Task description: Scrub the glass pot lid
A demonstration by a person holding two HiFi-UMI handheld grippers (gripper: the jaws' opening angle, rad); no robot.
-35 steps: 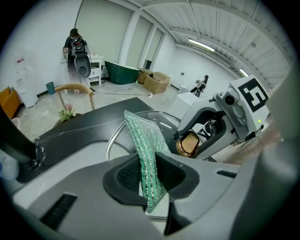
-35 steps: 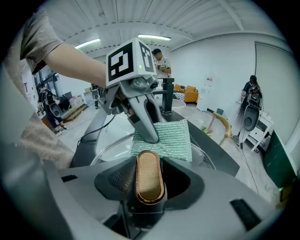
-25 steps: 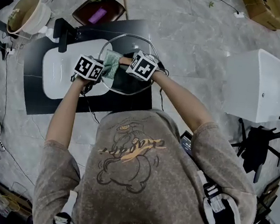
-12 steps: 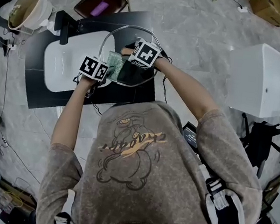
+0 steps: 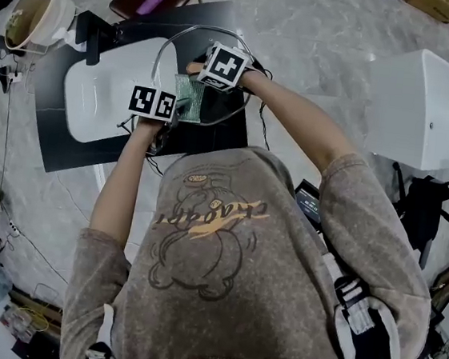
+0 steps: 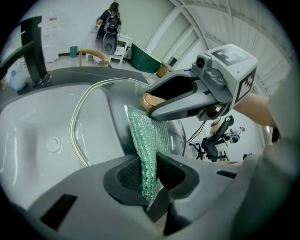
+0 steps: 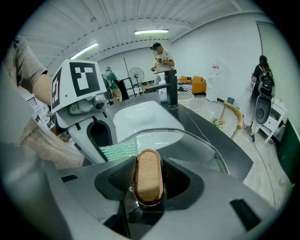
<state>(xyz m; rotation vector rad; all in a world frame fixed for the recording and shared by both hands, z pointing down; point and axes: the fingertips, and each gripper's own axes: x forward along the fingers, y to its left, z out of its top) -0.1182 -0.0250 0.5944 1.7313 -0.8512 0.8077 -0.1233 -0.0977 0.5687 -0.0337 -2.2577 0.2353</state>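
Your left gripper [image 6: 149,183] is clenched on the green scouring cloth [image 6: 147,140]. Over the last second it has drawn the cloth across the glass pot lid [image 5: 174,52] toward the knob, rolling as it goes. Treat this as a scrub stroke under way; the lid is not yet covered. The lid stands tilted over the white sink [image 5: 96,108], upper centre-left of the head view. Your right gripper [image 7: 149,187] stays clamped on the wooden knob [image 7: 149,173], steadying the lid.

At upper left sits a ceramic bowl [image 5: 38,13], with the black faucet [image 5: 92,35] beside it. A dark tray [image 5: 152,1] lies at the top edge. A white box [image 5: 426,109] stands well apart at right. Only the right gripper crowds the cloth's path near the knob.
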